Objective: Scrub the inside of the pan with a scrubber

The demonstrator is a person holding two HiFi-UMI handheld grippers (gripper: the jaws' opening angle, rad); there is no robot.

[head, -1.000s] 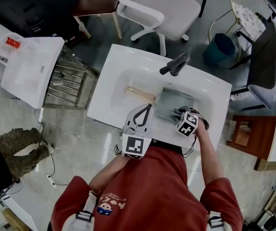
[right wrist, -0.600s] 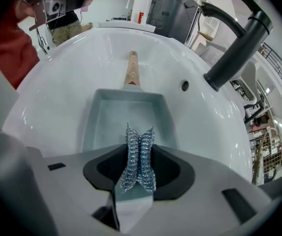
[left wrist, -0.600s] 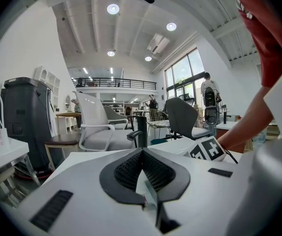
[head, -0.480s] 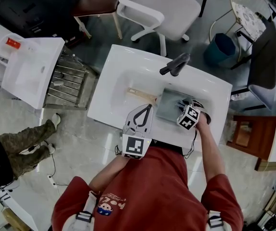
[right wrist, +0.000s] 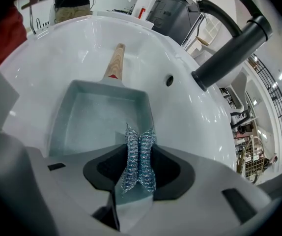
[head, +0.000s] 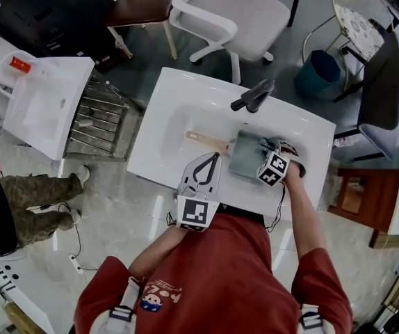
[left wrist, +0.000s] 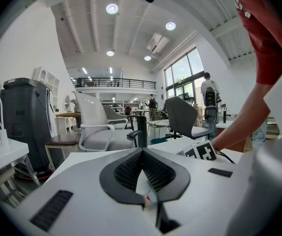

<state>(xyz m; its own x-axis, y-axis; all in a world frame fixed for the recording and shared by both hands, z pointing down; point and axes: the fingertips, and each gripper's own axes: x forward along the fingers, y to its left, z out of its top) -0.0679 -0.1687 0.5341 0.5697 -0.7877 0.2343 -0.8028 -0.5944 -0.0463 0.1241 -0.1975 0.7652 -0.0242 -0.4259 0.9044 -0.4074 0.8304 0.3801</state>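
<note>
The right tongs [right wrist: 139, 154] are closed on a steel scrubber [right wrist: 138, 161], which is squeezed upright between them. The scrubber is held over the near edge of the pan [right wrist: 94, 119]. The pan, square and grey, is laid in the white sink [right wrist: 52, 48] with its wooden handle [right wrist: 114, 62] pointed away. The left tongs [left wrist: 142, 154] are shut with nothing between them and are held above the sink's near rim, clear of the pan.

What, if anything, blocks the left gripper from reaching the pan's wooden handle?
Probably yes, it can: the left gripper hovers near the wooden handle, which lies bare in the sink; its shut jaws must open first.
</note>
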